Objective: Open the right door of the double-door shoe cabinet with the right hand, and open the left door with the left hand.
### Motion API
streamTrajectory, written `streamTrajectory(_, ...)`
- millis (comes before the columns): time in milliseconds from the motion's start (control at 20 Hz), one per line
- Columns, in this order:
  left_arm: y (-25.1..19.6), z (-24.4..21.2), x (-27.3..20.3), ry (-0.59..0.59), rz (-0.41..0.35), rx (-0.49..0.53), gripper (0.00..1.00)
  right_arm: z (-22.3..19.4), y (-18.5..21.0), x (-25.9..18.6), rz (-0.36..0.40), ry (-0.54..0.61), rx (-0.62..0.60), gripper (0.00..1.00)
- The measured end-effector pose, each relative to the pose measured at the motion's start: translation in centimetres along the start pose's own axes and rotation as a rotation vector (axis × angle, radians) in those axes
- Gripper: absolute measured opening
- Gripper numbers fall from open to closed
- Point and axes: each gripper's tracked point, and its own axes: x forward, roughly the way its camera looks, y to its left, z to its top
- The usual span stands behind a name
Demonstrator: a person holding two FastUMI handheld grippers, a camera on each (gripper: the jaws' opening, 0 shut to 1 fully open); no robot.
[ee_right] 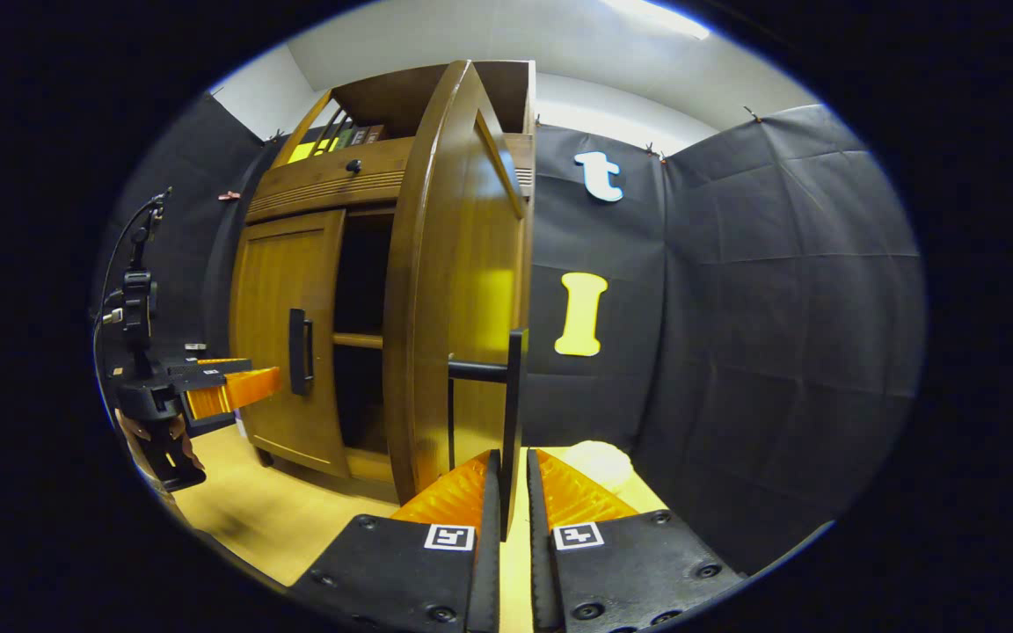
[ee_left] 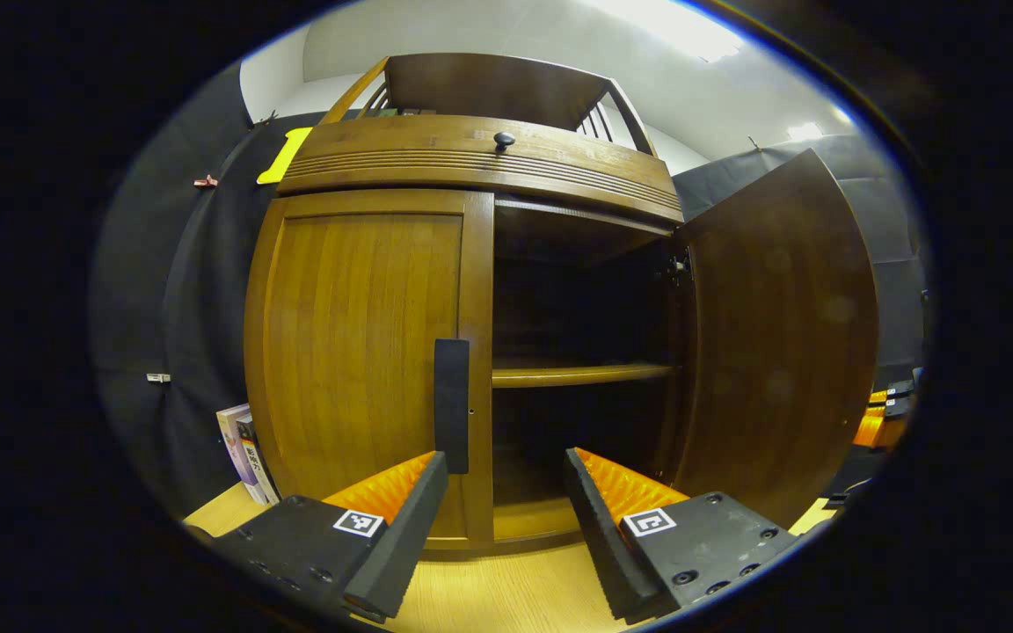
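A brown wooden shoe cabinet [ee_left: 471, 158] stands ahead. Its left door [ee_left: 357, 352] is closed, with a dark vertical handle [ee_left: 451, 404] at its inner edge. My left gripper [ee_left: 506, 466] is open just below and in front of that handle, its left finger under the handle's lower end. The right door [ee_left: 779, 334] is swung wide, showing a shelf [ee_left: 581, 375] inside. In the right gripper view, my right gripper [ee_right: 513, 470] is shut on the right door's handle [ee_right: 513, 396], with the open door [ee_right: 454, 290] edge-on. The left gripper [ee_right: 229, 387] appears near the left door's handle [ee_right: 297, 350].
A drawer with a round knob [ee_left: 504, 139] tops the doors, and an open rack sits above it. Books [ee_left: 243, 453] lean at the cabinet's left foot. The floor [ee_left: 506, 589] is light wood. Black cloth walls [ee_right: 735, 334] close in on the right. A hand [ee_right: 150, 435] holds the left gripper.
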Motion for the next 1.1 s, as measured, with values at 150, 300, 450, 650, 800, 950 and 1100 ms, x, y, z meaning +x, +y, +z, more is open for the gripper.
streamTrajectory(150,1.2,-0.2,0.9,-0.002,0.04,0.014,0.84,-0.3,-1.3,-0.6,0.006,0.015,0.053,0.18)
streamTrajectory(300,2.7,-0.1,2.2,-0.022,0.088,0.041,0.83,-0.4,-2.5,-1.1,-0.003,0.011,0.074,0.18)
streamTrajectory(450,3.4,0.4,3.2,-0.059,0.099,0.061,0.81,-0.6,-4.4,-1.8,-0.053,-0.01,0.052,0.18)
streamTrajectory(650,4.2,0.6,4.7,-0.078,0.15,0.072,0.81,-0.8,-6.8,-3.1,-0.124,-0.022,0.044,0.18)
streamTrajectory(800,4.1,1.6,5.6,-0.131,0.161,0.053,0.81,-0.7,-6.3,-3.8,-0.107,-0.039,0.043,0.31)
streamTrajectory(950,4.6,2.0,6.2,-0.15,0.194,0.075,0.81,0.0,-7.2,-4.7,-0.124,-0.083,0.005,0.56)
streamTrajectory(1100,5.3,2.1,7.0,-0.159,0.223,0.101,0.83,0.9,-9.3,-5.5,-0.191,-0.145,-0.022,0.95)
